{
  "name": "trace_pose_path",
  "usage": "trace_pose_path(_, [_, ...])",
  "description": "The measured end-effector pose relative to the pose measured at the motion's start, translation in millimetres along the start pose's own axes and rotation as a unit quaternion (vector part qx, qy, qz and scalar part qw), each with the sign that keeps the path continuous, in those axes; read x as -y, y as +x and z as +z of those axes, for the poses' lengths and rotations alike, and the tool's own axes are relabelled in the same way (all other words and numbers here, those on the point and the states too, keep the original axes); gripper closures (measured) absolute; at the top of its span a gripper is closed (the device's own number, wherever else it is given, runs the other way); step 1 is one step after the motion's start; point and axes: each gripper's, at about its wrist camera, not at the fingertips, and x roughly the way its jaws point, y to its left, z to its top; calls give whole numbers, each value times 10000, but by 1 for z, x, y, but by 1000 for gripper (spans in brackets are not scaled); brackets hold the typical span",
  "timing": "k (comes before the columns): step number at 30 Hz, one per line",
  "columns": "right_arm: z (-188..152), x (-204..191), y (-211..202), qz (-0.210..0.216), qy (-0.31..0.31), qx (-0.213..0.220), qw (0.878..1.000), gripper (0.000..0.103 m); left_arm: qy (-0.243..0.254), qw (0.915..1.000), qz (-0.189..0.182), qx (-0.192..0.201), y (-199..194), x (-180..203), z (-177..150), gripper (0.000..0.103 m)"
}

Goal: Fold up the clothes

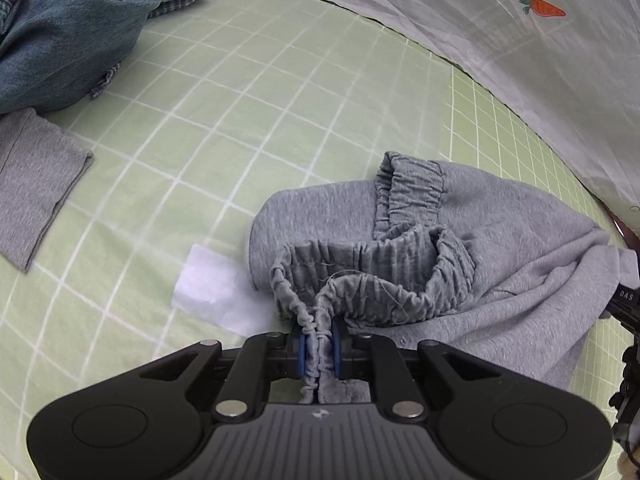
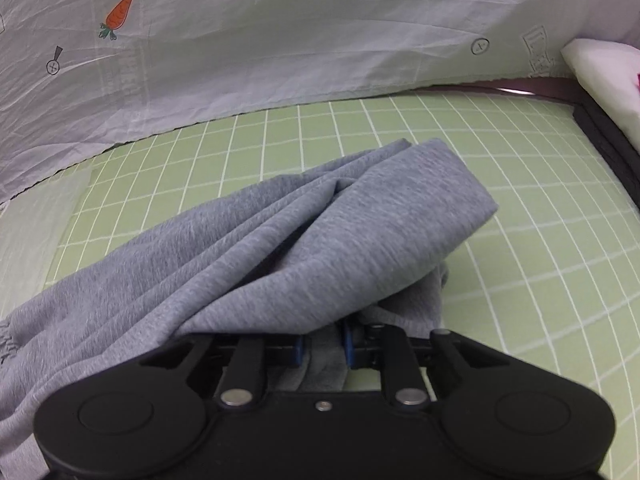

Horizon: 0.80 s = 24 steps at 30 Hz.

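Two grippers hold one garment: our left gripper (image 1: 319, 350) has its jaws pinching the elastic waistband (image 1: 360, 276) of the grey sweatpants (image 1: 520, 264), and our right gripper (image 2: 323, 346) has its jaws clamped on the bunched leg fabric. We judge the fold barely begun, since the pants lie rumpled on the green checked sheet (image 1: 248, 100). Beyond lie a folded grey garment (image 1: 32, 184) and an unfolded denim pile (image 1: 68, 28); furthest back hangs a white carrot-print cloth (image 2: 280, 32).
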Motion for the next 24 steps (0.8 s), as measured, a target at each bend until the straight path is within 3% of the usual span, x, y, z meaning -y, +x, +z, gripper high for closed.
trace_pose_path(2, [14, -2, 5, 11, 94, 85, 9999, 78, 4, 10000, 23, 57, 4, 1, 11, 89])
trace_pose_path(5, [19, -3, 1, -100, 229, 240, 9994, 58, 50, 9999, 82, 144, 10, 0, 27, 89])
trace_pose_path(10, [-16, 4, -21, -108, 639, 78, 9979, 48, 61, 9995, 32, 298, 19, -9, 52, 89])
trace_pose_path(12, [-33, -2, -30, -172, 628, 53, 9979, 36, 32, 9994, 57, 342, 22, -12, 61, 89])
trace_pose_path(14, [-47, -13, -40, -205, 593, 114, 9980, 32, -85, 9993, 118, 353, 24, -15, 69, 89])
trace_pose_path(19, [-68, -37, -47, 44, 302, -63, 9995, 38, -233, 9990, 133, 356, 19, -19, 65, 88])
trace_pose_path(24, [-73, -55, -43, 141, 32, -89, 9999, 59, -294, 9991, 53, 297, 11, -33, 48, 88])
